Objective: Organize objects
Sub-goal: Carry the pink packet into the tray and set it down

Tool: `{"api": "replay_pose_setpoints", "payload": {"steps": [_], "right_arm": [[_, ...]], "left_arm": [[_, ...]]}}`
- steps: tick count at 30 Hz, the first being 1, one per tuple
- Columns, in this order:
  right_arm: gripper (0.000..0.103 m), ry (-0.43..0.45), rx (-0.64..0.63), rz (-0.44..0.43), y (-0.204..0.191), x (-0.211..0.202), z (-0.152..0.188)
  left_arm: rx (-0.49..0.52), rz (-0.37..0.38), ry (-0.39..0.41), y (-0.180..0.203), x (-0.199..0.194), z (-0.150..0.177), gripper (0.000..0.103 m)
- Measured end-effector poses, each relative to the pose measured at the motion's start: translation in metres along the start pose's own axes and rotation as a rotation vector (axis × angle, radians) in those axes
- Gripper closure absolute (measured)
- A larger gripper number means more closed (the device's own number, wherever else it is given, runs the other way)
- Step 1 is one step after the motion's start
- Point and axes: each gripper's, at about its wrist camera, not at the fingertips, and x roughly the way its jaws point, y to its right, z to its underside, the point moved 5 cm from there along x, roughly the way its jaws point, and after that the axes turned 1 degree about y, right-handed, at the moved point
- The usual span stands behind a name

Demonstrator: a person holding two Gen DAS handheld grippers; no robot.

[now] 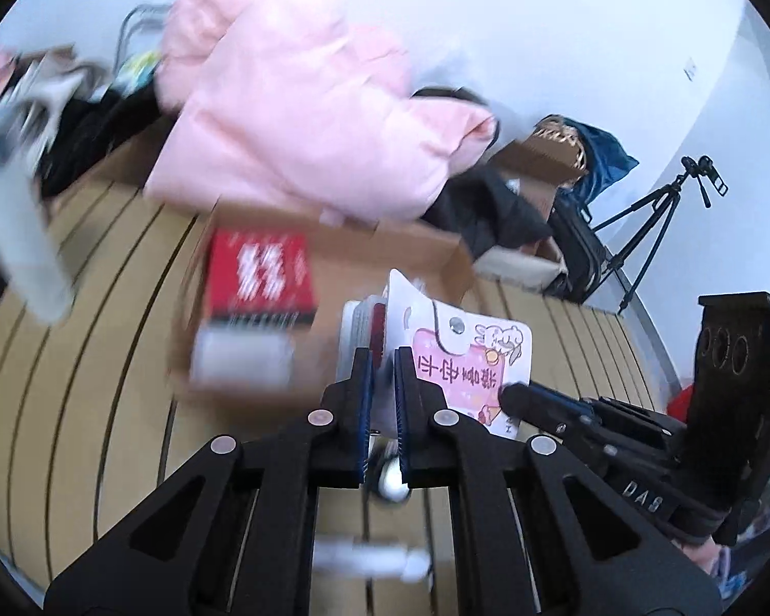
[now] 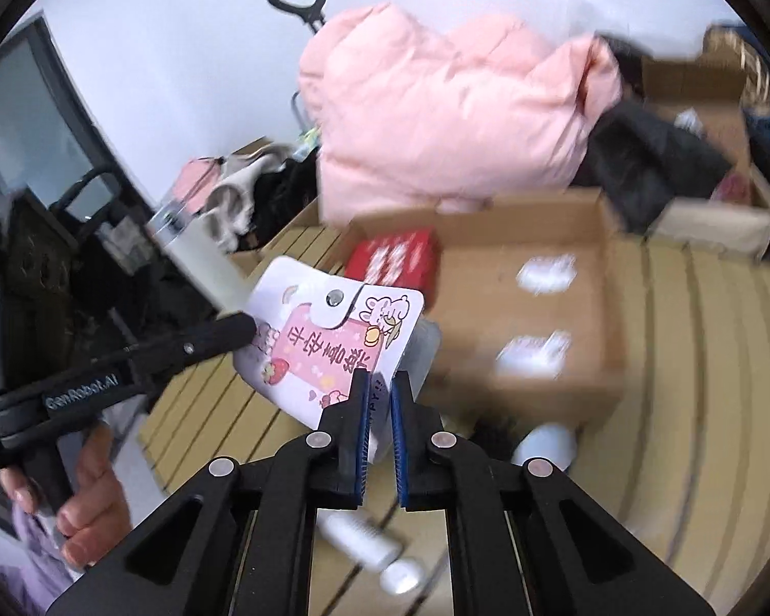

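Left tongs (image 1: 382,359), lower centre of the left view: clenched on the edge of the pouch (image 1: 467,354), a white-and-pink snap-button card pouch with cartoon print. Right tongs (image 2: 380,385), lower centre of the right view: also clamped on the pouch (image 2: 333,339), at its lower right corner; the blue pads (image 2: 363,410) stand nearly together with the pouch edge between them. So both tongs grip one pouch, held in the air above the slatted wooden floor (image 2: 693,359), just in front of the box (image 2: 528,318). The open cardboard box sits mid-frame in both views; inside it a red pack (image 2: 395,256) at the far left corner and two white blurred items (image 2: 536,354) on the bottom. Judgement: part done, some things already boxed, pouch in transit but not yet in. Still loose on the floor: a white tube (image 2: 364,539) under the right tongs, at the bottom of the frame, and a white rounded thing (image 2: 546,444) beside the box's near corner. A frosted bottle (image 2: 200,256) shows at left in the right view; whether held or standing, cannot tell. Behind the box, upper centre: pink jacket (image 2: 451,118), dark clothes, more cartons. Much blur throughout.
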Motion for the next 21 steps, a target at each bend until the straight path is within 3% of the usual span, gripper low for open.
{"api": "replay_pose_setpoints", "payload": {"steps": [2, 5, 8, 12, 14, 17, 18, 20, 21], "right_arm": [[0.101, -0.001, -0.031, 0.042, 0.007, 0.003, -0.020], [0.101, -0.035, -0.053, 0.091, 0.029, 0.023, -0.052], [0.101, -0.090, -0.063, 0.151, 0.056, 0.052, -0.069], [0.101, -0.183, -0.053, 0.239, 0.106, 0.107, -0.080], [0.101, -0.226, -0.062, 0.292, 0.129, 0.132, -0.080], [0.101, -0.285, -0.094, 0.370, 0.148, 0.161, -0.075], [0.101, -0.279, -0.125, 0.383, 0.148, 0.165, -0.074], [0.100, -0.254, -0.149, 0.371, 0.141, 0.163, -0.074], [0.099, -0.247, -0.147, 0.374, 0.140, 0.162, -0.075]], "left_arm": [[0.022, 0.036, 0.008, 0.013, 0.016, -0.023, 0.098], [0.029, 0.061, -0.001, 0.023, 0.059, -0.054, 0.098], [0.022, 0.062, -0.047, 0.022, 0.110, -0.066, 0.098], [0.002, 0.035, -0.154, 0.008, 0.182, -0.057, 0.098], [0.014, -0.017, -0.206, 0.001, 0.213, -0.045, 0.098], [0.070, -0.063, -0.303, -0.002, 0.236, -0.026, 0.098], [0.071, -0.045, -0.309, -0.001, 0.234, -0.024, 0.094], [0.089, -0.023, -0.275, 0.005, 0.219, -0.029, 0.071], [0.092, -0.022, -0.249, 0.006, 0.212, -0.032, 0.054]]}}
